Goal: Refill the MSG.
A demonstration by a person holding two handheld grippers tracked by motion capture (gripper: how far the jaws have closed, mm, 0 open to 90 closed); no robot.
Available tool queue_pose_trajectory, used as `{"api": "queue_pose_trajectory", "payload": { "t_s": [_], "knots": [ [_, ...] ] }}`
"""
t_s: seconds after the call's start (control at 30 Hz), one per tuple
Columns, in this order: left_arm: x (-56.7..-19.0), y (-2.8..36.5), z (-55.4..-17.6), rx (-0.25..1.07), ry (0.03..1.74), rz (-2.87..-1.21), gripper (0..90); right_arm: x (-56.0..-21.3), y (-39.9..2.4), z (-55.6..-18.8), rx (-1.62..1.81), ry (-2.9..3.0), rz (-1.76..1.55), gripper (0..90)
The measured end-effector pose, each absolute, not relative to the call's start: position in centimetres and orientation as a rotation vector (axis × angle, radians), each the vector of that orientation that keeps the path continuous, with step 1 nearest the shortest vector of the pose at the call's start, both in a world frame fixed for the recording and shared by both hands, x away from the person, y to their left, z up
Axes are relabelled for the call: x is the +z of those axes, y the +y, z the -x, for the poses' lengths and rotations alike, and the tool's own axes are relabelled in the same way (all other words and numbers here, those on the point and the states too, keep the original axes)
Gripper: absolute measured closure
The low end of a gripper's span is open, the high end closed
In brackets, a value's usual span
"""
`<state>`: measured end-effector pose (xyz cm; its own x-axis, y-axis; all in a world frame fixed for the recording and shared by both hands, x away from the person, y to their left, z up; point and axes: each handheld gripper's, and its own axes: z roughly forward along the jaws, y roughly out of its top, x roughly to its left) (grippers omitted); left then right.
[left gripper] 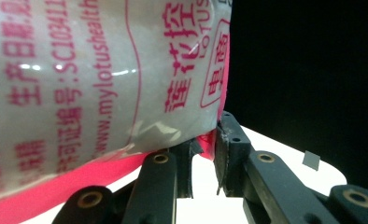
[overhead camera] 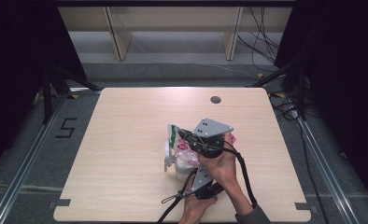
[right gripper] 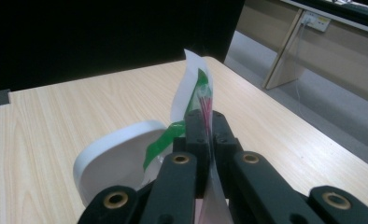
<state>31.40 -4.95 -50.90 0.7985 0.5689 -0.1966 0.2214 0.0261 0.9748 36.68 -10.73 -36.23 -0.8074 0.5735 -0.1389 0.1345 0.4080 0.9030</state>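
Pinching is observed at both grippers. The right gripper [right gripper: 205, 123] has its jaws pressed together on the top edge of a plastic packet [right gripper: 196, 88] with pink print and a green stripe. The left gripper [left gripper: 205, 156] is clamped on the packet's pink lower seam [left gripper: 102, 70]. The packet is held near the middle of the wooden table [overhead camera: 126, 121], just beside a white round lid [right gripper: 116, 163].

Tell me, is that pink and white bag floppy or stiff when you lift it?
Probably floppy: the bag is thin film, and its pinched edge curls above the right gripper fingers. Likely slippery too, since its glossy skin shows shiny highlights. It looks light, as both grippers hold it by thin edges only.
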Motion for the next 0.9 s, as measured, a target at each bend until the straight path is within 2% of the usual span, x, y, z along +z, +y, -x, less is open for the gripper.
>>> {"api": "queue_pose_trajectory", "payload": {
  "t_s": [0.9],
  "knots": [
    [-50.88, -4.94, -31.38, 0.299, 0.659, -1.550, 77.9, -36.10, -10.72, -36.64, 1.365, 2.227, -0.580, 89.8]
  ]
}}
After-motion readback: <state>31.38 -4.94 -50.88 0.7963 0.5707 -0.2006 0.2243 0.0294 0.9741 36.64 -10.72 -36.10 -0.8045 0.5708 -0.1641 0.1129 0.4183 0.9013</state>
